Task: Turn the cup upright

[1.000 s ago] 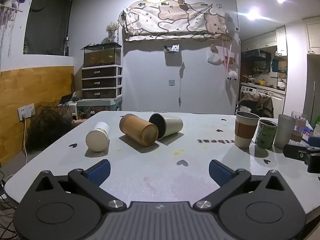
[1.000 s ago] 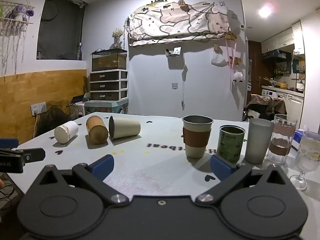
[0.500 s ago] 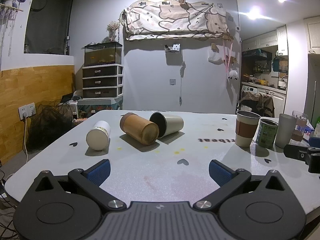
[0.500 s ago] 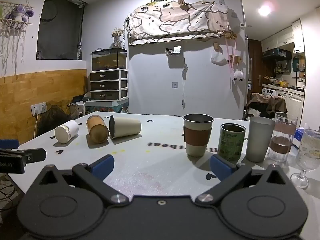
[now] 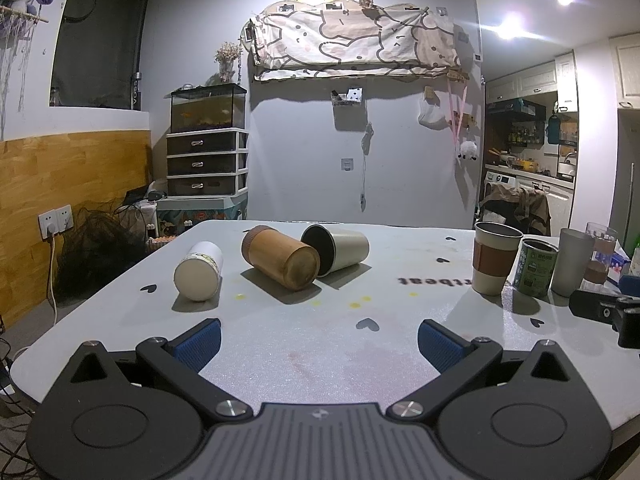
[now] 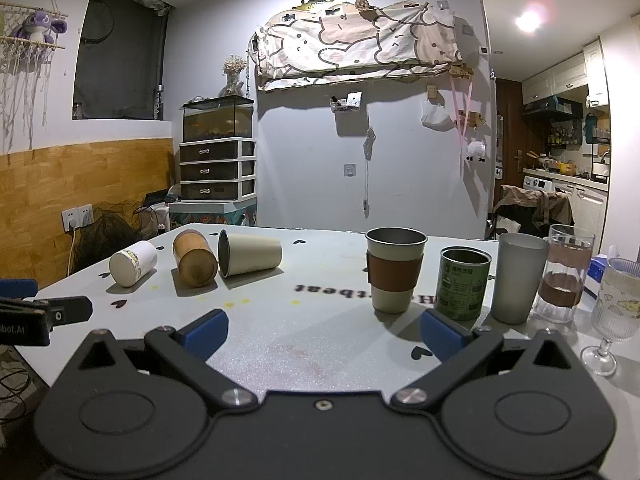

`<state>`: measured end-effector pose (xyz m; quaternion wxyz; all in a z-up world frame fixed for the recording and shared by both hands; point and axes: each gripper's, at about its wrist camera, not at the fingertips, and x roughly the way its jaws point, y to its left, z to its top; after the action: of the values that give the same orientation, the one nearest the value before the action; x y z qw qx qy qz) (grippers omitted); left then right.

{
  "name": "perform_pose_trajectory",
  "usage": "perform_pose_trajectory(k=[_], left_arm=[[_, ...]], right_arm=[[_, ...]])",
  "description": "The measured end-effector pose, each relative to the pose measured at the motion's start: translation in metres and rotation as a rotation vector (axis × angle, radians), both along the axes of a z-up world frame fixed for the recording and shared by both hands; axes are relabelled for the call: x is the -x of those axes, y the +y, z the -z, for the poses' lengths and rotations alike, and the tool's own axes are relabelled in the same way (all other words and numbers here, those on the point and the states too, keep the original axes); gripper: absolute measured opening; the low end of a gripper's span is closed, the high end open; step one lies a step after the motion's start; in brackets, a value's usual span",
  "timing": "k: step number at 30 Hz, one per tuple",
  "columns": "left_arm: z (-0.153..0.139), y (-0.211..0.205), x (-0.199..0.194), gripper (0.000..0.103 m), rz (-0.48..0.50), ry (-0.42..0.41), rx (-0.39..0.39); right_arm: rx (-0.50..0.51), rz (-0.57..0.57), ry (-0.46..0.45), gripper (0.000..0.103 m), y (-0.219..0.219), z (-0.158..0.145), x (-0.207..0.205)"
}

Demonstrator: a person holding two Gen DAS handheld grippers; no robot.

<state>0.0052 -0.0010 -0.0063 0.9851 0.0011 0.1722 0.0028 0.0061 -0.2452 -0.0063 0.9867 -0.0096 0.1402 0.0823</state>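
Note:
Three cups lie on their sides on the white table (image 5: 320, 344): a white cup (image 5: 199, 271) (image 6: 133, 263), a brown wooden cup (image 5: 280, 258) (image 6: 195, 259) and a beige metal cup (image 5: 336, 249) (image 6: 249, 253) with its dark mouth toward the wooden one. My left gripper (image 5: 319, 340) is open and empty, low over the table's near edge, well short of the cups. My right gripper (image 6: 324, 334) is open and empty, in front of the upright cups.
Upright at the right stand a sleeved metal cup (image 6: 395, 275), a green can (image 6: 464, 284), a grey tumbler (image 6: 518, 278), a banded glass (image 6: 566, 274) and a stemmed glass (image 6: 612, 316). Each gripper shows at the edge of the other's view.
Both grippers have drifted very slightly; the cups have not moved. Both stay open.

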Motion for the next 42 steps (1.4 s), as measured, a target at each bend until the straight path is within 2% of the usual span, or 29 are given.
perform_pose_trajectory(k=[42], left_arm=[[0.0003, -0.0007, 0.0003, 0.103, -0.002, 0.000, 0.000]], right_arm=[[0.002, -0.002, -0.004, 0.103, 0.0001, 0.0014, 0.0030]])
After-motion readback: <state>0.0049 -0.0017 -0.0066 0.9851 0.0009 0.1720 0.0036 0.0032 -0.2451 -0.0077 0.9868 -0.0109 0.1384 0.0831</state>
